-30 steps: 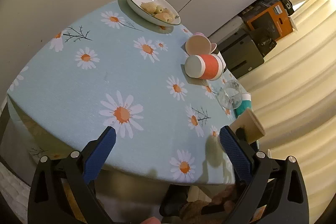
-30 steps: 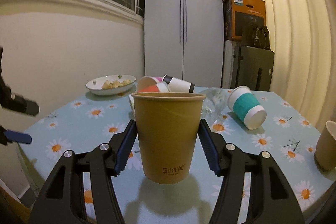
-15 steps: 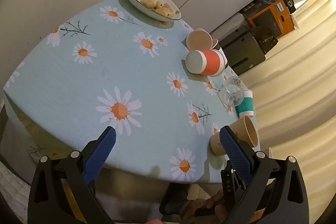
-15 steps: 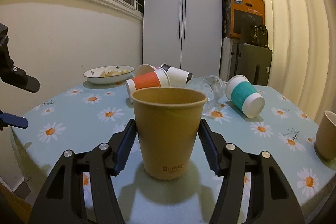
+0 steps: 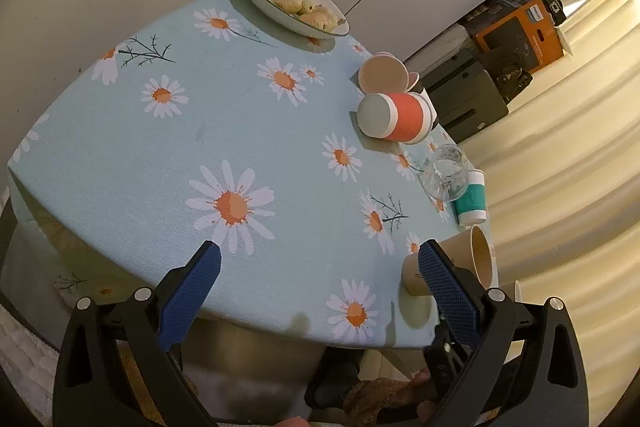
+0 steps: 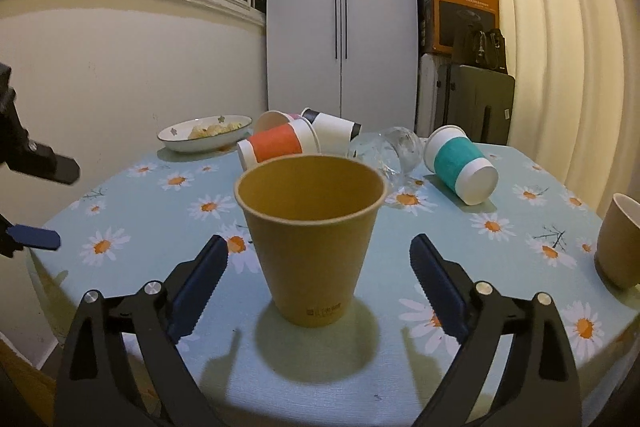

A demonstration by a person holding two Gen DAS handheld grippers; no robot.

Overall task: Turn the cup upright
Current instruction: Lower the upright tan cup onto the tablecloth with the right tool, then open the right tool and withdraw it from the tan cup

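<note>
A brown paper cup (image 6: 312, 239) stands upright on the daisy tablecloth (image 6: 152, 211), between the fingers of my right gripper (image 6: 318, 267), which is open and clear of its sides. The same cup (image 5: 452, 267) shows in the left wrist view at the table's near right edge, partly behind a blue finger pad (image 5: 444, 291). My left gripper (image 5: 320, 287) is open and empty above the table's near edge. An orange-banded cup (image 6: 276, 145), a teal-banded cup (image 6: 460, 167) and a white cup (image 6: 332, 131) lie on their sides.
A clear glass (image 6: 388, 151) lies on its side between the cups. A bowl of food (image 6: 204, 131) sits at the far left. Another brown cup (image 6: 620, 239) stands at the right edge. A white cabinet (image 6: 340, 27) and curtains stand behind the table.
My right gripper has lowered the brown cup onto the table, opened and let it go. The left gripper has barely moved.
</note>
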